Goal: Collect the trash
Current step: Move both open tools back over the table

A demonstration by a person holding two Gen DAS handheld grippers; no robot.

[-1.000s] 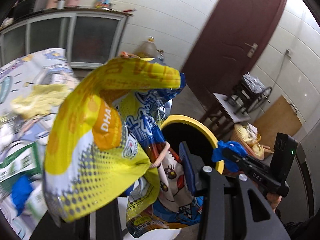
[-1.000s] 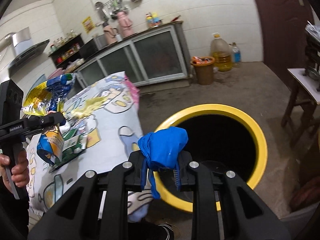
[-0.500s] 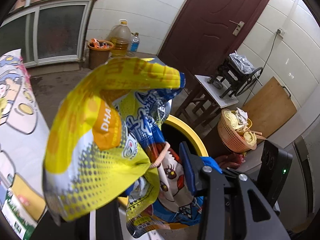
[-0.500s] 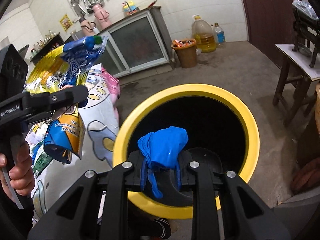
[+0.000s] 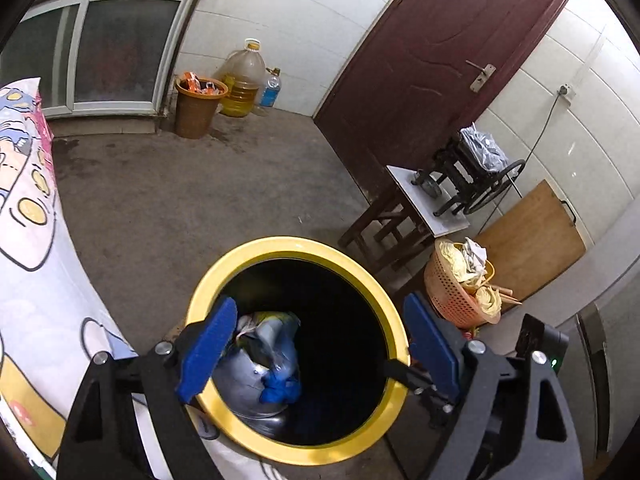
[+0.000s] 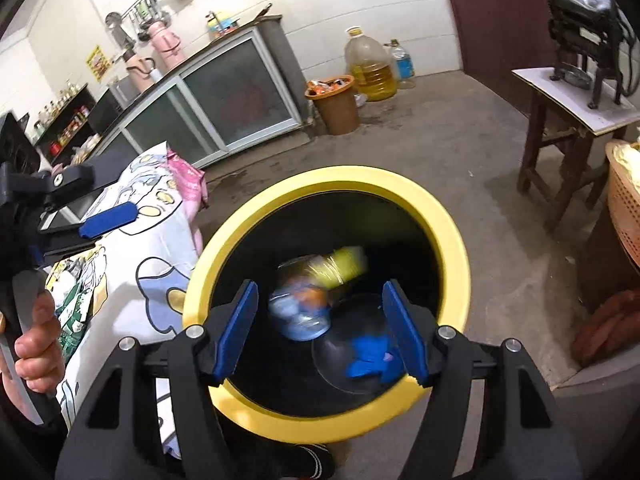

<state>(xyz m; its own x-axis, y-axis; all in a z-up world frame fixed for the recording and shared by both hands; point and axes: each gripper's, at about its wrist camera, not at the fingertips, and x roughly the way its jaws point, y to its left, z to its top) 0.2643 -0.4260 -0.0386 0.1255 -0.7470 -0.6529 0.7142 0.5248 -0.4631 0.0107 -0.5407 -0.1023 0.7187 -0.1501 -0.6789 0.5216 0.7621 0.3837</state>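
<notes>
A black trash bin with a yellow rim [image 5: 304,246] [image 6: 452,236] stands on the floor beside the table. My left gripper [image 5: 320,344] is open and empty above the bin's mouth. My right gripper [image 6: 322,332] is also open and empty above the bin. Inside the bin lie the snack wrappers [image 5: 266,340], blurred in the right wrist view [image 6: 316,292], and a crumpled blue glove [image 5: 280,390] [image 6: 370,354]. The left gripper's blue pad [image 6: 108,216] shows at the left of the right wrist view.
A table with a cartoon-print cloth [image 5: 36,280] [image 6: 148,248] holds more wrappers [image 6: 74,300] left of the bin. An orange bin [image 5: 198,106], oil jug [image 5: 242,78], wooden stool [image 5: 400,216], pink basket [image 5: 460,284] and a door [image 5: 432,64] stand around.
Both grippers have opened over the bin. The yellow and blue snack wrappers dropped from my left gripper, and the blue glove from my right, into the bin.
</notes>
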